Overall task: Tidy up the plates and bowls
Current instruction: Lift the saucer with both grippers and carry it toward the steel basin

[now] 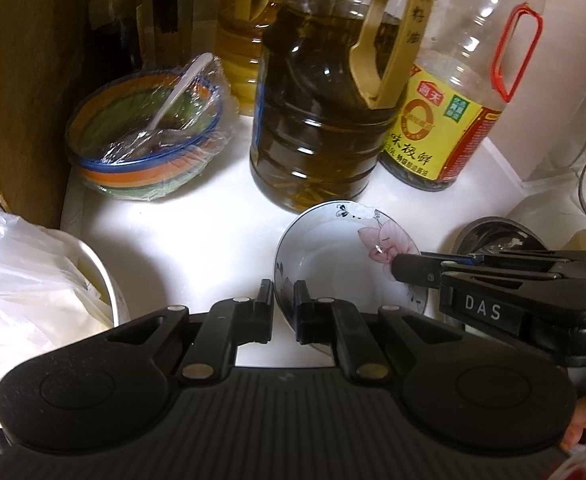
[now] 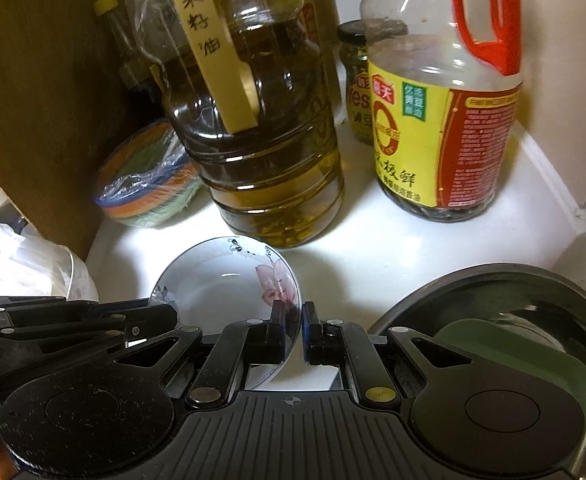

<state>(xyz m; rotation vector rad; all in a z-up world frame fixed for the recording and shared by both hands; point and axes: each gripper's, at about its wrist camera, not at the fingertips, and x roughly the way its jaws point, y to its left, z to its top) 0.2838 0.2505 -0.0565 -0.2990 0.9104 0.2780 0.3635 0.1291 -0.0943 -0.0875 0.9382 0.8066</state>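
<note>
A small white bowl [image 1: 333, 256] [image 2: 221, 284] with a pink flower and dark vine print is low over the white counter, in front of the oil bottle. My left gripper [image 1: 283, 308] is shut on its near-left rim, one finger inside the bowl and one outside. My right gripper [image 2: 295, 320] is shut on the opposite rim, at the flower. Each gripper also shows in the other's view: the right gripper [image 1: 397, 268] comes in from the right and the left gripper [image 2: 173, 316] from the left. A striped bowl [image 1: 145, 136] [image 2: 145, 184] under cling film, with a white spoon inside, stands at the back left.
A large oil bottle [image 1: 317, 120] [image 2: 261, 152] and a soy sauce bottle [image 1: 453, 100] [image 2: 445, 120] stand close behind the bowl. A dark metal pot [image 2: 493, 312] is at the right. A plastic bag [image 1: 33, 280] in a metal basin is at the left, beside a wooden board [image 1: 25, 80].
</note>
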